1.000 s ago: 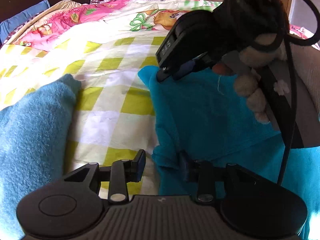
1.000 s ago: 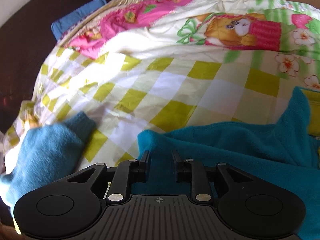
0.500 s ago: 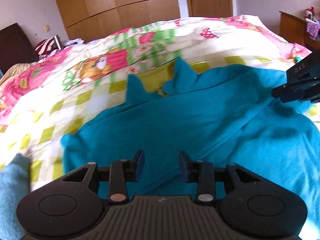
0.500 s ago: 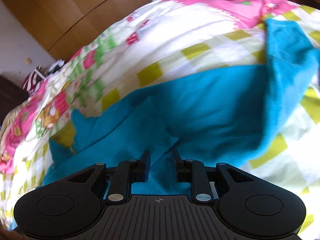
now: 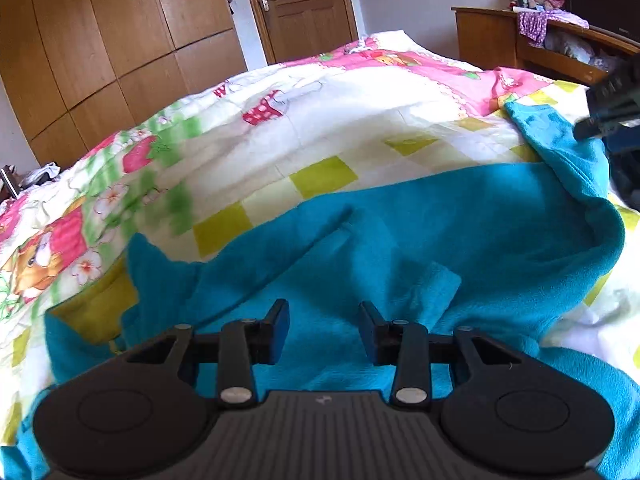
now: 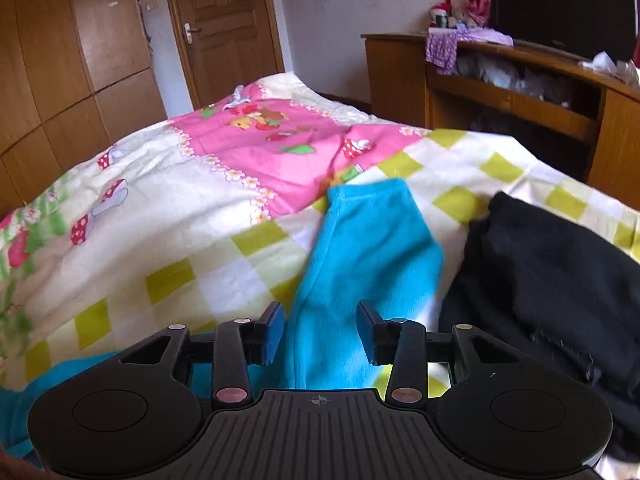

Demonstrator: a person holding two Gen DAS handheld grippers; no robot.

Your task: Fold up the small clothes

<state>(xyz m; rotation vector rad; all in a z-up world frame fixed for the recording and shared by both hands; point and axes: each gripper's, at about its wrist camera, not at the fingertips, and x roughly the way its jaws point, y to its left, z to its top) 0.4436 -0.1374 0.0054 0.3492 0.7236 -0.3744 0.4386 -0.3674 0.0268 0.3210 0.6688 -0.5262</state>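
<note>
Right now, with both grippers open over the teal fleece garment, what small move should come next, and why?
Probably close the right gripper on the teal sleeve lying between its open jaws, then fold it inward. The sleeve sticks out sideways over the checked quilt, while the left gripper hovers open over the garment's rumpled body.

We see both views lit by strong daylight, which washes the pale parts of the quilt (image 5: 360,120) almost to white. The teal fleece (image 5: 460,232) holds soft shadows in its folds, and the black garment (image 6: 552,276) in the right wrist view is too dark to show much texture. The fisheye lenses bend the wardrobe doors (image 5: 100,40) and darken the top corners. The dark tool (image 5: 612,108) at the left view's right edge is blurred.
</note>
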